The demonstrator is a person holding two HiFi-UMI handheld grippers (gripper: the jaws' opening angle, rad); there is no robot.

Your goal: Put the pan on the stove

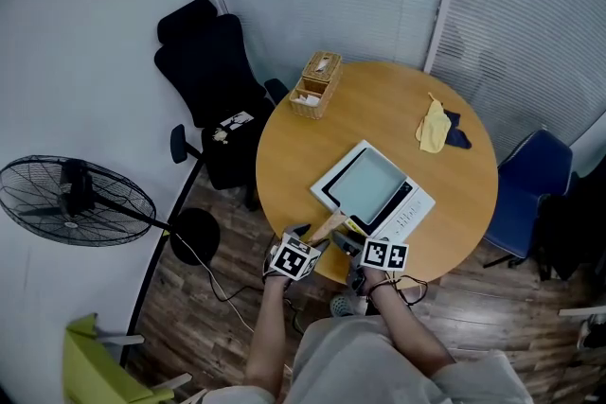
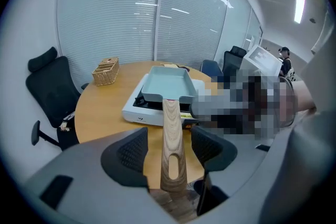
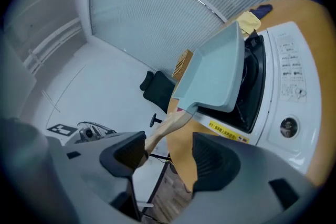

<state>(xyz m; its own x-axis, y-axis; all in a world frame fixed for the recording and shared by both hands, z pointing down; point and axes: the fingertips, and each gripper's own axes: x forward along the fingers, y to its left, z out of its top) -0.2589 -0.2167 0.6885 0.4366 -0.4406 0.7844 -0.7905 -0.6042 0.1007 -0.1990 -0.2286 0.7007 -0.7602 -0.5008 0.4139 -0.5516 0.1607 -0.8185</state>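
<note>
A pale teal square pan (image 1: 365, 184) rests on the white stove (image 1: 417, 208) on the round wooden table (image 1: 284, 156). Its wooden handle (image 1: 329, 225) sticks out toward me over the table's near edge. My left gripper (image 1: 305, 239) is open, and in the left gripper view the handle (image 2: 170, 113) lies between the pads (image 2: 132, 150) with a gap on each side. My right gripper (image 1: 352, 243) hovers just right of the handle, open and empty. In the right gripper view the pan (image 3: 215, 71) and handle (image 3: 168, 126) lie ahead, tilted.
A wicker basket (image 1: 317, 85) stands at the table's far left edge, and a yellow cloth (image 1: 434, 128) lies on a dark one at the far right. A black office chair (image 1: 213, 71) and a floor fan (image 1: 76, 199) stand left, a blue chair (image 1: 530, 194) right.
</note>
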